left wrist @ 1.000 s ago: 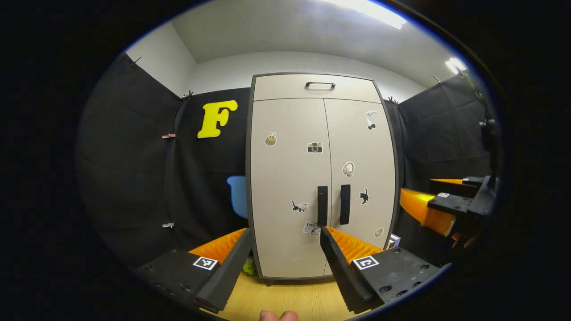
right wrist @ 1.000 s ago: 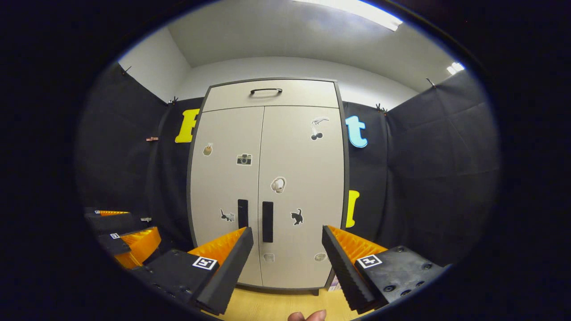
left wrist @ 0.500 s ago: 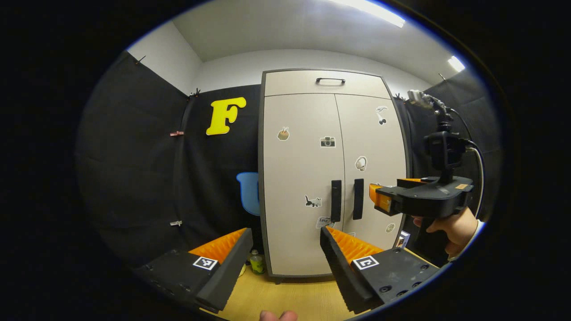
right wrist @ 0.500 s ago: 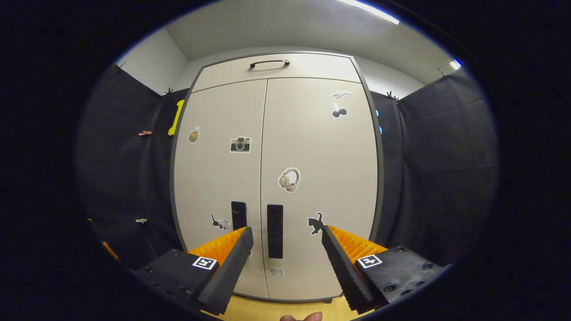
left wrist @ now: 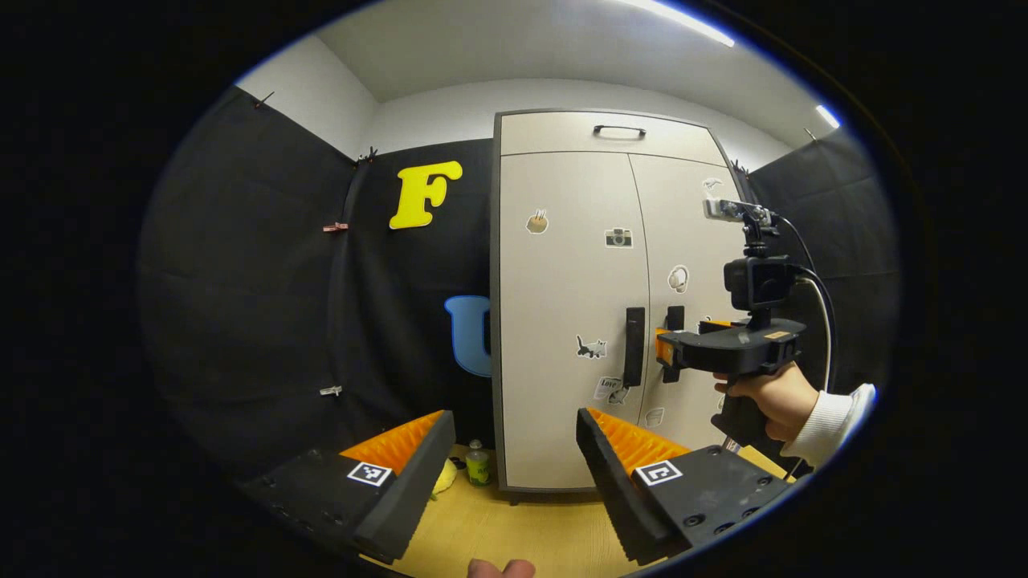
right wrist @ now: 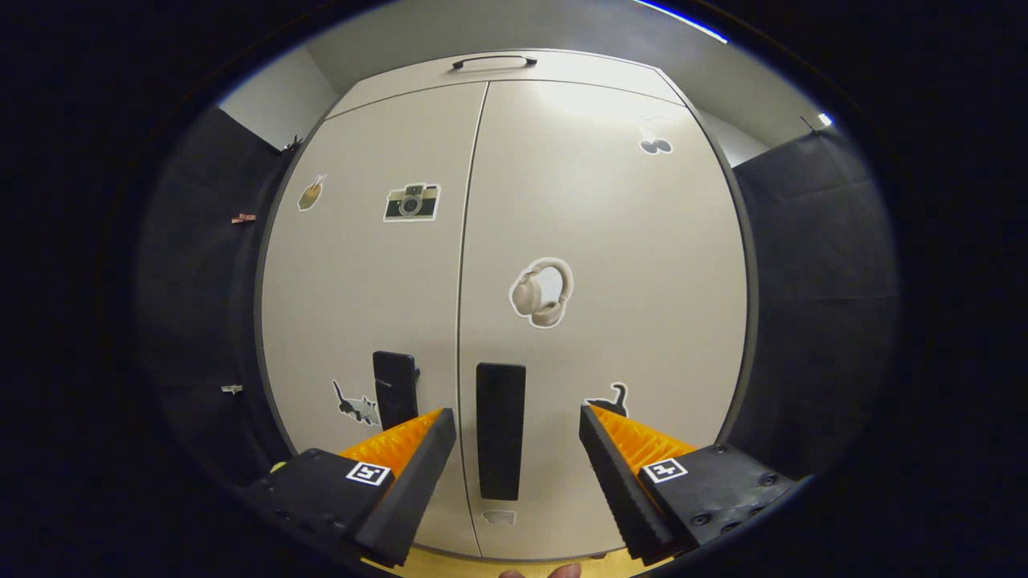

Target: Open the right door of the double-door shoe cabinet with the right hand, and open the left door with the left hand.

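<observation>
Booth cabinet doors closed. Right gripper gapes wide around right handle, lower centre; left gripper wide, empty. Risk: closing off-centre could slip or snag left handle.

No readable text shows on the shoe cabinet.

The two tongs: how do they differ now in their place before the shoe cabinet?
The right tongs are close to the right door, with its black handle framed between the fingers; the left tongs are farther back and frame the left door. In the left gripper view the right tongs reach handle height; the left tongs sit lower. Both are open, and both doors are closed.
</observation>
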